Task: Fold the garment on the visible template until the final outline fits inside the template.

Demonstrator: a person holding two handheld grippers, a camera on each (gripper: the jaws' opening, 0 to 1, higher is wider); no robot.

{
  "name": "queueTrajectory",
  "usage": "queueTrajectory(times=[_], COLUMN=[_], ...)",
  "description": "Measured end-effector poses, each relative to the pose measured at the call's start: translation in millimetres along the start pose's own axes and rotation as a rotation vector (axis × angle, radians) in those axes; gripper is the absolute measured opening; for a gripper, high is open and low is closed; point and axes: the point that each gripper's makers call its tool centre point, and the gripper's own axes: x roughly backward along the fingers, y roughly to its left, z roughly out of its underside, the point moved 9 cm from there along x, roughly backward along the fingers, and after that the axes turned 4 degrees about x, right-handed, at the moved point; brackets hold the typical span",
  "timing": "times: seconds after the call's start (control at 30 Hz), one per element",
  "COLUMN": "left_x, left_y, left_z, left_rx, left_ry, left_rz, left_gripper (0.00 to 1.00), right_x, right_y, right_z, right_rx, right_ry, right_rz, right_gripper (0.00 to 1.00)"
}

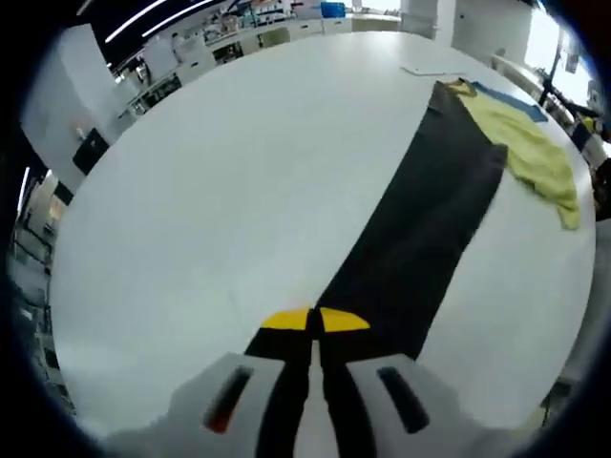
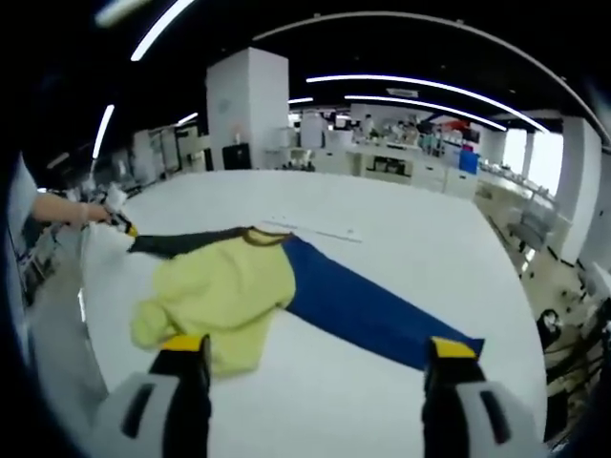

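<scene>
The garment lies on a white table point(image 1: 220, 191): a yellow body point(image 2: 224, 291), a black sleeve point(image 1: 430, 210) and a blue sleeve point(image 2: 372, 310). My left gripper point(image 1: 313, 321) is shut on the end of the black sleeve, which runs straight away from it to the yellow body point(image 1: 537, 157). In the right gripper view the left gripper point(image 2: 120, 222) sits at the tip of the black sleeve point(image 2: 186, 241), held by a hand. My right gripper point(image 2: 317, 348) is open above the table, its jaws on either side of the yellow hem and the blue sleeve, holding nothing.
A flat white strip point(image 2: 320, 230) lies on the table just beyond the collar, also seen as a white strip point(image 1: 428, 69). The table's edge point(image 2: 520, 286) curves close on the right. Desks, pillars and equipment stand around the room beyond.
</scene>
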Motion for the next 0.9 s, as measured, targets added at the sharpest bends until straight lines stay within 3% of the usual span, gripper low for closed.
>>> queueTrajectory(times=[0.1,0.27,0.57,0.67,0.73,0.77,0.9], left_x=[-8,-12,-13,-11,-9,-6,-5], left_y=[1.3,4.1,8.3,14.6,11.5,11.5,2.8], left_z=[-2.2,-1.9,-3.4,-2.8,-0.8,-1.4,1.7], left_rx=[-0.089,-0.051,-0.057,-0.091,-0.051,-0.023,-0.025], left_ry=[0.054,0.063,0.059,0.048,0.041,0.007,-0.032], left_rz=[-0.005,0.0,0.004,-0.042,-0.017,0.004,0.058], left_gripper=[0.0,0.0,0.0,0.13,0.25,0.31,0.62], right_x=[1,7,10,8,8,8,7], right_y=[0,-1,5,3,3,4,7], right_z=[0.6,3.2,8.6,9.8,9.5,9.1,9.6], right_rx=[0.0,-0.004,-0.02,-0.013,-0.022,-0.028,-0.037], right_ry=[0.002,0.007,0.014,0.018,0.01,0.003,0.0], right_rz=[0.001,0.015,0.015,0.011,0.01,0.009,0.003], right_gripper=[0.93,0.93,0.93,0.93,0.93,0.93,0.93])
